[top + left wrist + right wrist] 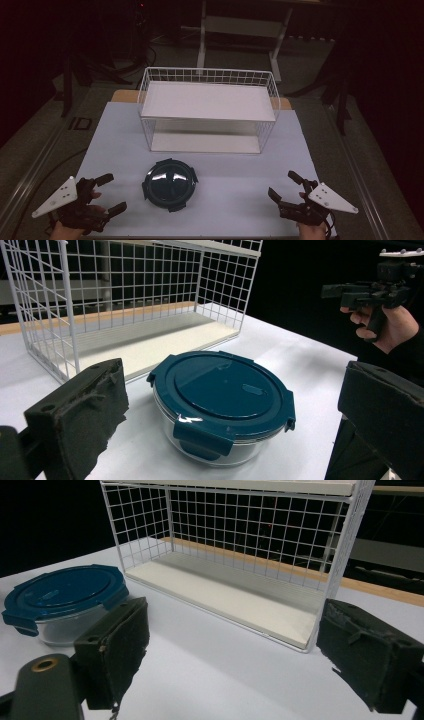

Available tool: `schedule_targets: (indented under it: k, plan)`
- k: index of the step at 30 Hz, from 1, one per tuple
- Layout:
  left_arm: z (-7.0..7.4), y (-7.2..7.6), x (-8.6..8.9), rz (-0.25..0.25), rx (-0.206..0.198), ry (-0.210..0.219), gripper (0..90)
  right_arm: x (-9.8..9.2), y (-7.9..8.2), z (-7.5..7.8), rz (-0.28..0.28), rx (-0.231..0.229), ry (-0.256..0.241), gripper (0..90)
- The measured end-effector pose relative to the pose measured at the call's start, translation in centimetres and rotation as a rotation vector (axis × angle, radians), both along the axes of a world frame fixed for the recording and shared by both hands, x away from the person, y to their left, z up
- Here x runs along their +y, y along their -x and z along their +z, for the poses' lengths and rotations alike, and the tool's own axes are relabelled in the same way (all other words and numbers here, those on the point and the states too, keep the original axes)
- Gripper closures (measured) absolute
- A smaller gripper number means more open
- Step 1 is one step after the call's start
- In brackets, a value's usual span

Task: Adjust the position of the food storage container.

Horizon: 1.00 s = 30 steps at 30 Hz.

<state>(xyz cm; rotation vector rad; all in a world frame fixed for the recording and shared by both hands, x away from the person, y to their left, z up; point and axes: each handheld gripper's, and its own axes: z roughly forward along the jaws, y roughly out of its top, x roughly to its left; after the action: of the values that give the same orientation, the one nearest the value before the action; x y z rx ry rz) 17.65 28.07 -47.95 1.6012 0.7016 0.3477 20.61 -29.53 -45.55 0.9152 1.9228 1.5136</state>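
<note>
So, starting at your left: your left tongs (102,195) sit low at the near left corner of the counter (235,210), jaws spread wide and holding nothing, and they point toward the round glass container (169,184) with the dark blue clip-on lid. In the left gripper view that container (222,405) lies framed between the two black pads (80,415), a little ahead of them and not touching either one. It rests on the counter near the front edge, somewhat left of centre, apart from the white wire rack (208,110) that stands behind it. The rack has a white shelf on top and a white board at the bottom, and both look bare. At the far right, your right tongs (290,190) are likewise parted and empty, well away from the container and aimed more at the rack's lower level (225,592). I judge this to be the approach, before any grasp: nothing is lifted, nothing is touched. The next move likely calls for you to slide the left tongs forward until the pads flank the container's glass wall below the lid rim, clear of the side clips, then close squarely. The glass looks smooth and probably heavy, so a centred grip matters, with the right tongs ready to steady the far side.
</note>
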Motion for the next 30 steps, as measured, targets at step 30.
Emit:
schedule_targets:
  k: [30]
  plan:
    - [1.8, -0.6, 0.5, -0.066, 0.037, -0.029, 0.0, 0.2, 0.1, 0.5, 0.020, -0.002, 0.006, 13.1]
